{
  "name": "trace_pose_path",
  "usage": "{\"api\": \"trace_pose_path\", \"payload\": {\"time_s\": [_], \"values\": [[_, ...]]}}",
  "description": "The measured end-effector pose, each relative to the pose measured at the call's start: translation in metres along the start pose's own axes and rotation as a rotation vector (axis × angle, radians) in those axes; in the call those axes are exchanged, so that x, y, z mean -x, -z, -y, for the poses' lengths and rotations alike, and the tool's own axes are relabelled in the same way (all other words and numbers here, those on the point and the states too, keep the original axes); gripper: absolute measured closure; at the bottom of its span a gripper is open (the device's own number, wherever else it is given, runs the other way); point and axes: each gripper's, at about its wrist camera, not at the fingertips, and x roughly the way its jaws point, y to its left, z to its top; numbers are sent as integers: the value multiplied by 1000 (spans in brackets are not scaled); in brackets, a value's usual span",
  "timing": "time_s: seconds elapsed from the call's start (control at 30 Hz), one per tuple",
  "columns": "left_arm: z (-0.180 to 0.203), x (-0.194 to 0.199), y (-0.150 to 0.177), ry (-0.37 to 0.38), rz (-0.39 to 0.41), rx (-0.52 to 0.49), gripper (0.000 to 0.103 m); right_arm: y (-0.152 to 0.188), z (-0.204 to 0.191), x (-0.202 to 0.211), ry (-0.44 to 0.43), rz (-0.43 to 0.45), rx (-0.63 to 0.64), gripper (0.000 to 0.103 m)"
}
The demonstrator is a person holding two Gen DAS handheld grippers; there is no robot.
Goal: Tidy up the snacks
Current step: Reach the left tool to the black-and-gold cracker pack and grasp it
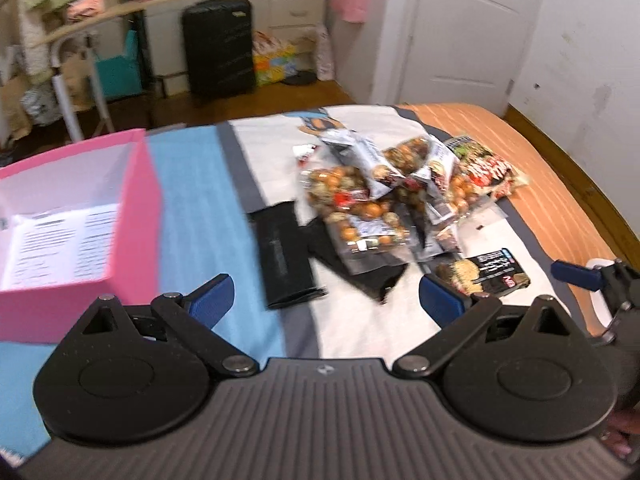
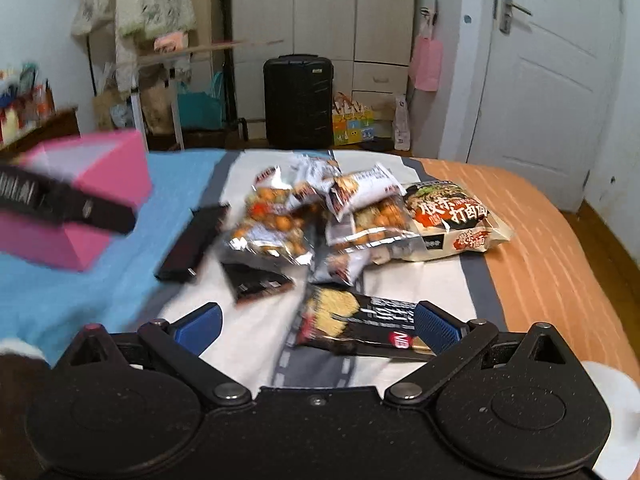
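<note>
A pile of snack packets (image 1: 384, 188) lies on the bed; it also shows in the right wrist view (image 2: 320, 216). A large noodle bag (image 2: 452, 220) lies at its right. A black noodle packet (image 2: 360, 324) lies nearest, just in front of my right gripper (image 2: 318, 326), which is open and empty. The same packet (image 1: 484, 272) shows in the left wrist view. An open pink box (image 1: 76, 216) with a printed sheet inside stands at the left. My left gripper (image 1: 326, 300) is open and empty, above the bed beside the box.
A flat black pouch (image 1: 284, 256) lies between box and pile. The bed cover has blue (image 1: 196, 208), white and orange (image 2: 560, 260) parts. Beyond the bed stand a black suitcase (image 2: 298, 100), a clothes rack and a white door (image 2: 548, 80).
</note>
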Motion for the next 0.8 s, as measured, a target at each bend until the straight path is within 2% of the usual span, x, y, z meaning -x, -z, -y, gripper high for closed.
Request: {"api": "trace_pose_path", "payload": {"time_s": [0.2, 0.33, 0.47, 0.6, 0.7, 0.8], "values": [[31, -46, -4, 148, -49, -32, 9, 23, 22, -24, 47, 7, -51, 0], [52, -84, 1, 190, -101, -30, 19, 33, 38, -38, 58, -14, -83, 0], [58, -114, 7, 231, -169, 34, 31, 40, 51, -54, 27, -53, -89, 0], [60, -131, 11, 256, -200, 76, 40, 42, 66, -63, -51, -57, -130, 0], [59, -135, 12, 283, -196, 103, 47, 40, 67, -69, -87, -57, -93, 0], [60, -140, 13, 338, -227, 134, 59, 38, 65, -77, -110, -49, -57, 0]]}}
